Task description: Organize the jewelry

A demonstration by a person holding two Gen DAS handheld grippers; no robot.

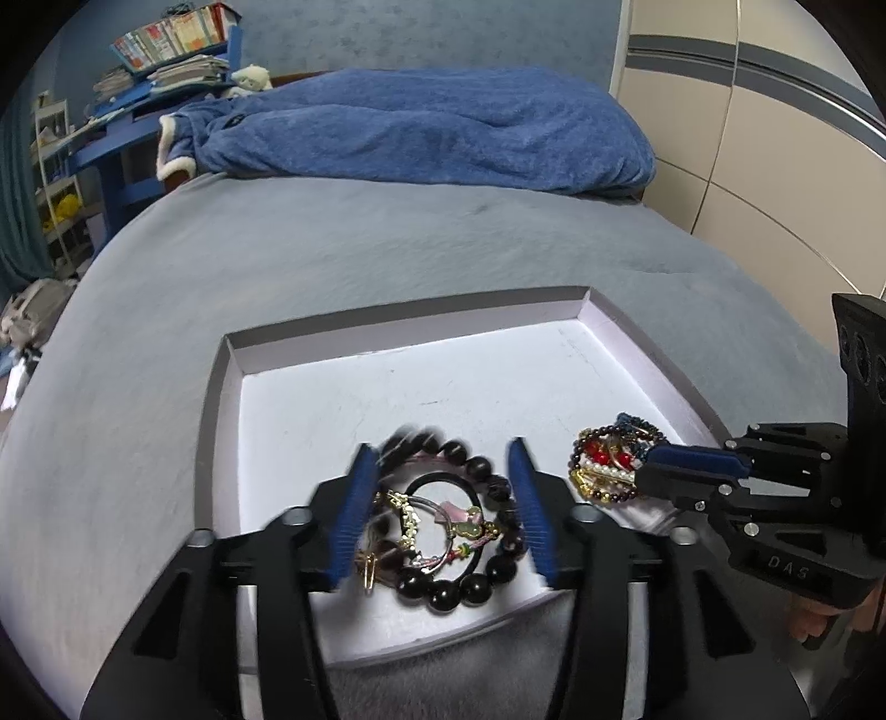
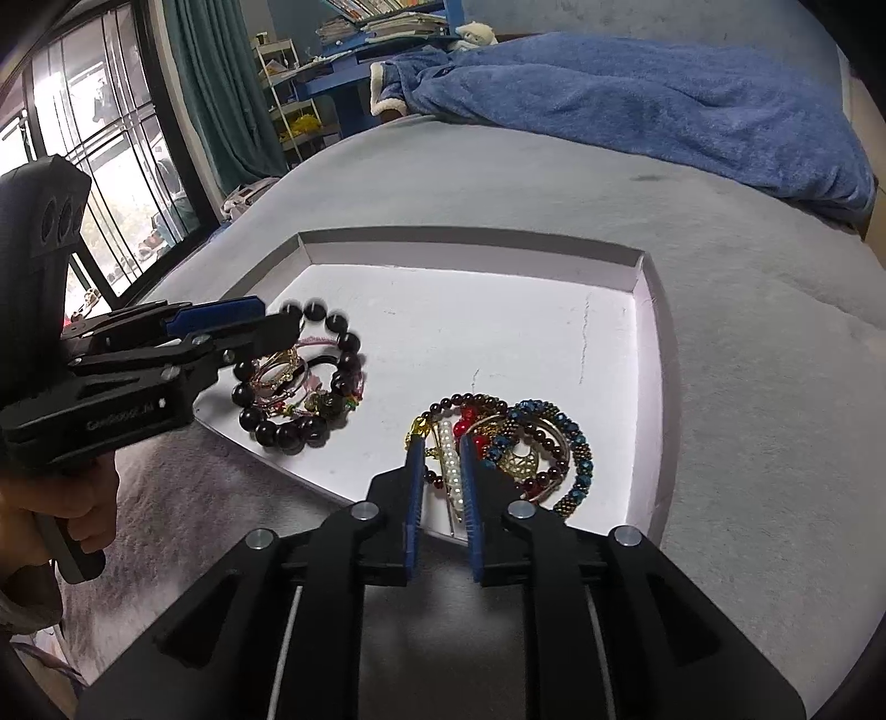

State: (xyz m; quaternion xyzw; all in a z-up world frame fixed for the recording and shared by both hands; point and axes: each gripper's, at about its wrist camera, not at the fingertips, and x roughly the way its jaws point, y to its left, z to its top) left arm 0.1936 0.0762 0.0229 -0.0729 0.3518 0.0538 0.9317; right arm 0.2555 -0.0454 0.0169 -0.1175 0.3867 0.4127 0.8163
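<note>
A shallow white box lid [image 1: 498, 382] [image 2: 498, 310] lies on the bed and holds two jewelry piles. A black bead bracelet [image 1: 476, 587] [image 2: 288, 429] rings a black hair tie, thin chains and a pink charm. My left gripper [image 1: 440, 454] [image 2: 271, 318] is open and straddles this pile, its blue pads on either side. The second pile [image 1: 606, 465] [image 2: 531, 448] has red, garnet, blue and gold bracelets. My right gripper [image 2: 443, 440] [image 1: 650, 462] is narrowly closed around a white pearl strand [image 2: 451, 471] at that pile's left edge.
The lid sits on a grey bedspread [image 1: 332, 266]. A rumpled blue blanket [image 1: 443, 127] lies at the far end. Blue shelves with books [image 1: 166, 50] stand at the back left, a window [image 2: 99, 166] to the left, wardrobe panels [image 1: 775, 138] to the right.
</note>
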